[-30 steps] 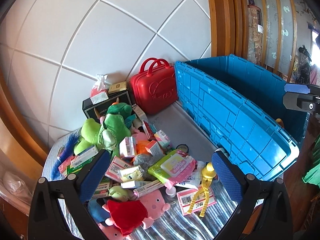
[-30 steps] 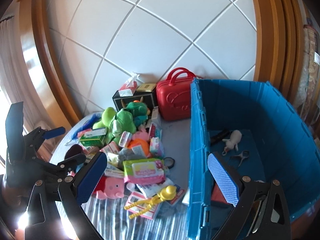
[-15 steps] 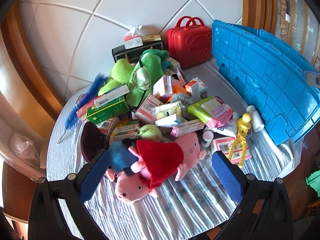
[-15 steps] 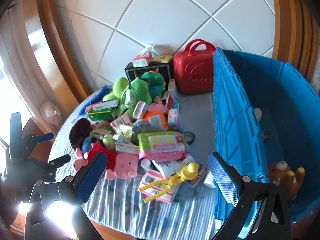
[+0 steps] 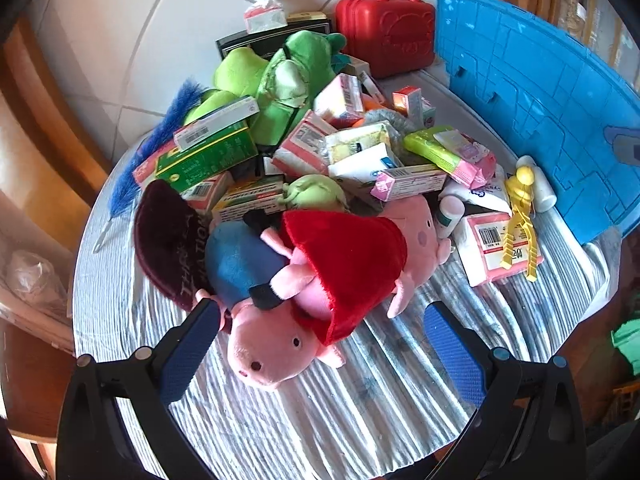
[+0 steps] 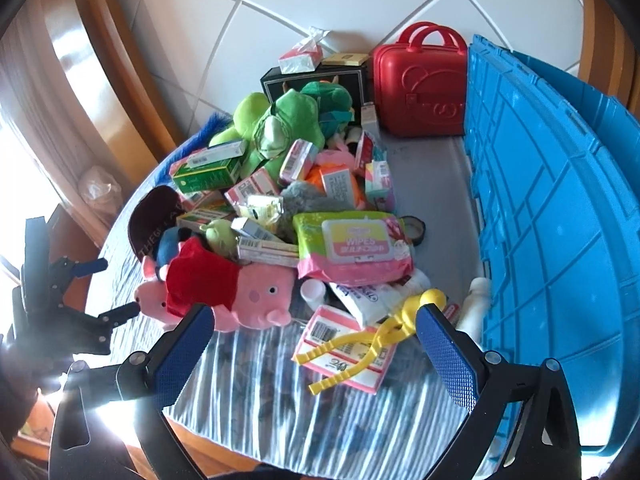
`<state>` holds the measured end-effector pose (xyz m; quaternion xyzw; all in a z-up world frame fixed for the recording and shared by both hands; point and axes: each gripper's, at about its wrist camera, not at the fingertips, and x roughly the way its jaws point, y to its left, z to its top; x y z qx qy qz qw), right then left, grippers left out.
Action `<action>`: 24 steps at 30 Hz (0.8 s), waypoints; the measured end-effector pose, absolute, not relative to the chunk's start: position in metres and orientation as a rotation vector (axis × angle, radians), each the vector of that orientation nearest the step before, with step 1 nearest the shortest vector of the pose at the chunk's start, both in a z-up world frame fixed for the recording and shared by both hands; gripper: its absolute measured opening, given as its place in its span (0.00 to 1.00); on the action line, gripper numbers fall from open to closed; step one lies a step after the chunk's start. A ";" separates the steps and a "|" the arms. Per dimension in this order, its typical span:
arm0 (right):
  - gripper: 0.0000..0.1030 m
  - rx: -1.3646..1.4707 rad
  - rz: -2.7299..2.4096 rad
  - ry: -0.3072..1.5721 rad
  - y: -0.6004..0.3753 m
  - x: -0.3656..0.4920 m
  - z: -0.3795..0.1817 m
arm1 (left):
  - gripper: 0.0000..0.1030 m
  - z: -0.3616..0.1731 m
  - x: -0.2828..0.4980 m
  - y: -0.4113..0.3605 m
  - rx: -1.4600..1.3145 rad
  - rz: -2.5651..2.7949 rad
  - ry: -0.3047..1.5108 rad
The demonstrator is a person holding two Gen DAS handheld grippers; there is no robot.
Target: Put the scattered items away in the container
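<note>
A pile of scattered items lies on a striped cloth [image 5: 360, 412]: two pink pig plushes, one in a red dress [image 5: 344, 264] and one in blue [image 5: 264, 344], green plush toys [image 5: 280, 76], several small boxes, a wipes pack [image 6: 352, 244] and yellow tongs [image 6: 376, 336]. The blue crate [image 5: 532, 100] stands to the right of the pile [image 6: 560, 220]. My left gripper [image 5: 320, 344] is open, its fingers either side of the front pig plush's head, not closed on it. My right gripper [image 6: 312, 348] is open and empty, just above the tongs and a pink pack.
A red toy suitcase [image 5: 384, 28] and a black box [image 6: 316, 80] with a tissue pack stand at the back against the tiled wall. A dark cap [image 5: 168, 240] lies left of the pigs. The left gripper shows at the left in the right wrist view [image 6: 60, 304].
Both grippers have come down and forward toward the pile's near edge. The left one has swung left from the crate to the pig plushes. Both stay open.
</note>
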<state>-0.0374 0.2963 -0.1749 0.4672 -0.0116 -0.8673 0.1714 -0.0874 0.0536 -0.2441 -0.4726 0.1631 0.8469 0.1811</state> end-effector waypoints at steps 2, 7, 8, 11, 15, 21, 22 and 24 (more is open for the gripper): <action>0.99 1.350 -2.459 -0.039 0.295 -0.038 -0.185 | 1.00 -0.253 -0.092 0.071 -1.278 2.337 0.558; 0.99 1.425 -2.441 -0.063 0.297 -0.038 -0.214 | 1.00 -0.281 -0.101 0.110 -1.101 2.222 0.884; 0.99 1.441 -2.438 -0.066 0.298 -0.037 -0.220 | 1.00 -0.287 -0.102 0.115 -1.074 2.189 0.943; 0.99 1.488 -2.430 -0.079 0.304 -0.037 -0.237 | 1.00 -0.309 -0.105 0.127 -1.012 2.105 1.114; 0.99 1.537 -2.423 -0.098 0.311 -0.038 -0.257 | 1.00 -0.334 -0.114 0.130 -1.001 2.026 1.220; 0.99 1.603 -2.427 -0.122 0.318 -0.047 -0.288 | 1.00 -0.361 -0.126 0.130 -1.051 1.962 1.207; 0.99 1.619 -2.427 -0.132 0.319 -0.050 -0.293 | 1.00 -0.366 -0.127 0.130 -1.057 1.957 1.207; 0.99 1.648 -2.427 -0.151 0.321 -0.058 -0.304 | 1.00 -0.372 -0.129 0.130 -1.063 1.958 1.196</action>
